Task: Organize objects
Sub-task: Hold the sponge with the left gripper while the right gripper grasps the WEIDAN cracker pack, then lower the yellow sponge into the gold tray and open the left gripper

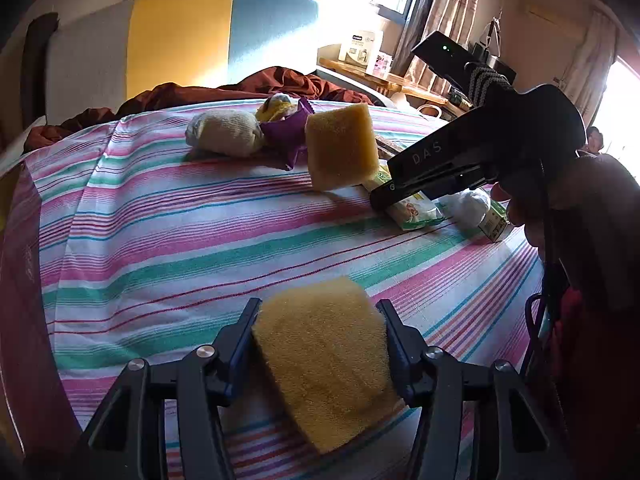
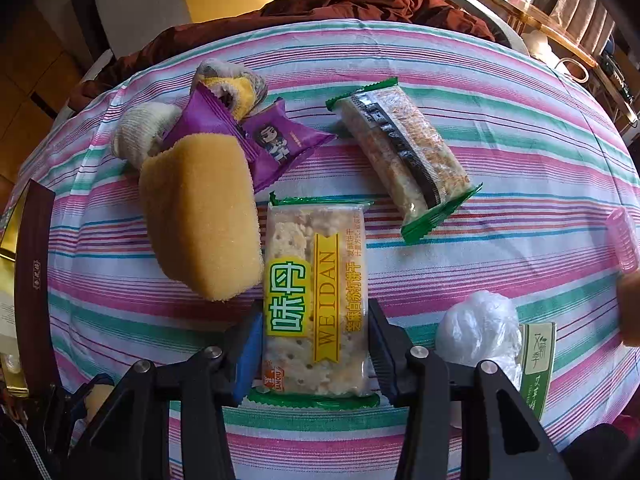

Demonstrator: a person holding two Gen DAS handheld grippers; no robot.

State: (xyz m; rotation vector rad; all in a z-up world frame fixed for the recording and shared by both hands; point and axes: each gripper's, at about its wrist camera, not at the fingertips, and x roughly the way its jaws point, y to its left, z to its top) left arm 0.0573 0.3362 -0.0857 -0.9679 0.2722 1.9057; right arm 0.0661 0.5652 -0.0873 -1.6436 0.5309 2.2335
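My left gripper point(image 1: 320, 320) is shut on a yellow sponge point(image 1: 324, 364), held just above the striped bedsheet point(image 1: 180, 232). A second yellow sponge point(image 1: 340, 146) point(image 2: 200, 220) stands further up the bed. My right gripper point(image 2: 314, 320) points steeply down and is shut on a green-edged cracker packet point(image 2: 316, 280) that lies on the sheet. In the left wrist view the right gripper point(image 1: 384, 196) comes in from the right over that packet point(image 1: 416, 212). A second cracker packet point(image 2: 404, 160) lies at an angle beyond it.
Two purple snack packets point(image 2: 256, 136) and rolled socks point(image 2: 140, 136) cluster behind the standing sponge. A white plastic bag point(image 2: 476, 328), a green box point(image 2: 536, 364) and a pink hair roller point(image 2: 624, 236) lie right. A brown quilt point(image 2: 360, 4) covers the bed's head; a dark box point(image 2: 32, 264) sits left.
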